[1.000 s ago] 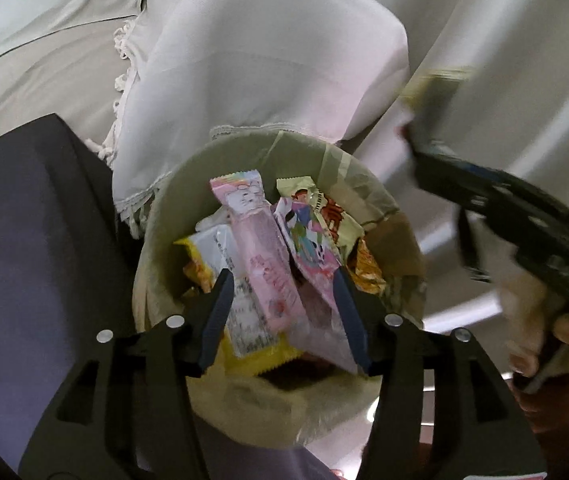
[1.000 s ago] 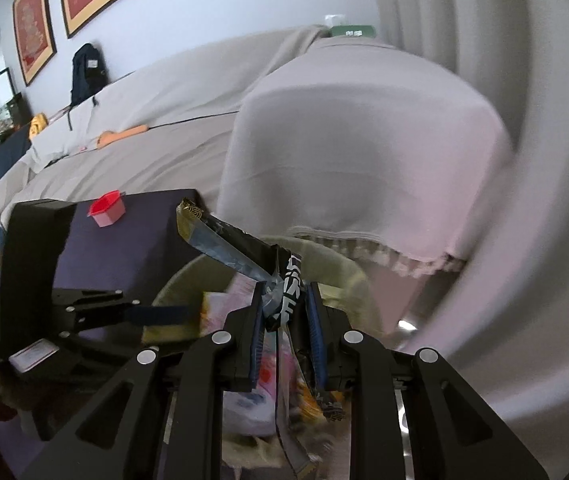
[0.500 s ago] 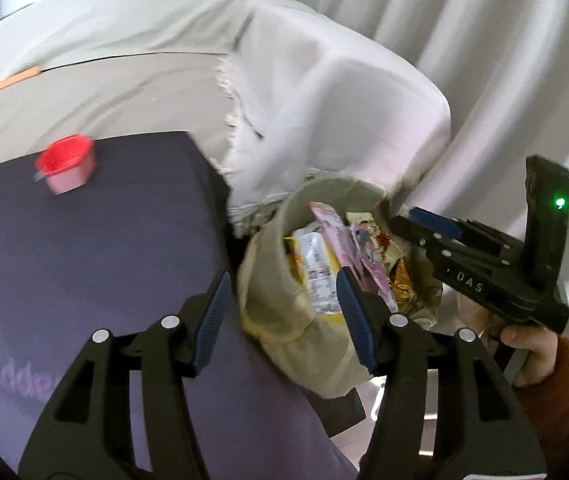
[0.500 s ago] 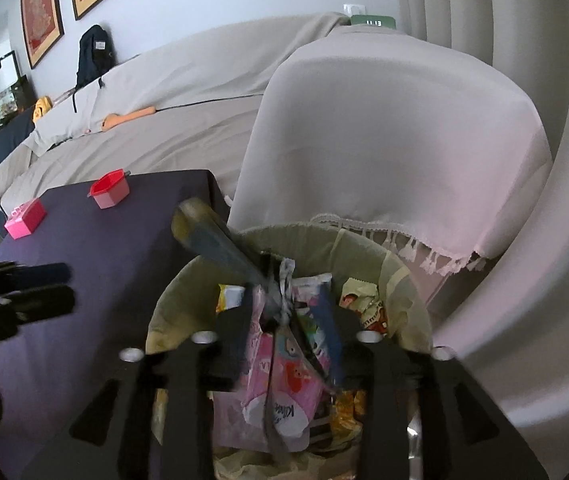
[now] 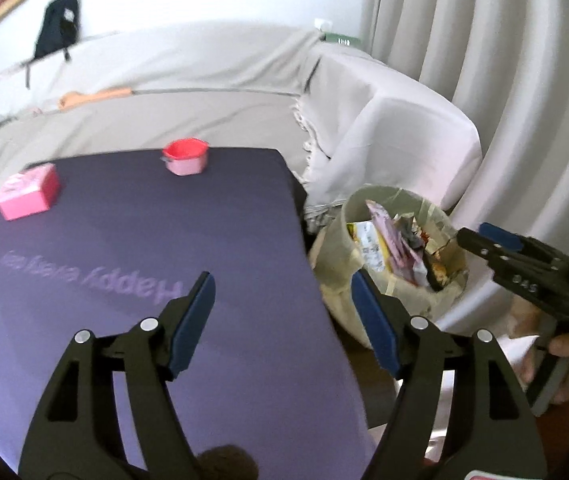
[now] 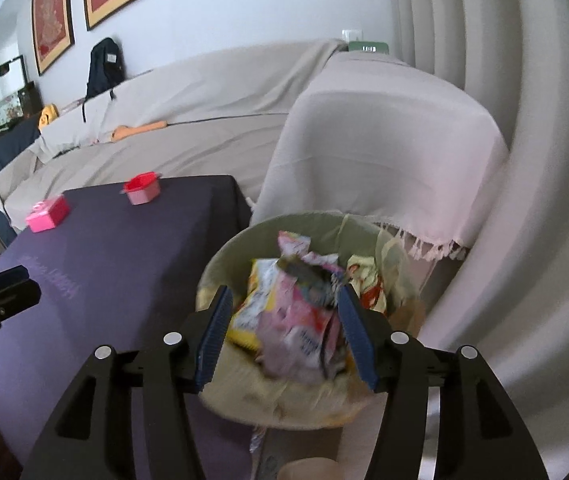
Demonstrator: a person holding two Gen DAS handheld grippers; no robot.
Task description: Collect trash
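The bin (image 6: 220,264), lined with a pale bag, stands beside the purple table and is packed with snack wrappers (image 6: 296,312). A dark wrapper (image 6: 304,274) lies on top of the pile. My right gripper (image 6: 284,292) hovers over the bin with its jaws opening and no pad pressing on anything. My left gripper (image 5: 282,284) is above the table's right part, jaws opening, with nothing between them. From the left wrist, the bin (image 5: 336,232) is to the right and the right gripper (image 5: 480,238) is just beyond it, held by a hand (image 5: 568,356).
On the purple table (image 5: 164,240) sit a pink box (image 5: 28,196) and a small red-lidded pink container (image 5: 186,156). A cloth-covered sofa (image 6: 204,120) runs behind it. A draped armchair (image 6: 384,152) and curtains (image 6: 524,160) crowd the bin.
The right gripper let go of the dark wrapper, which now lies in the bin. The left gripper swung left from over the bin to over the table, and both pairs of jaws widened.
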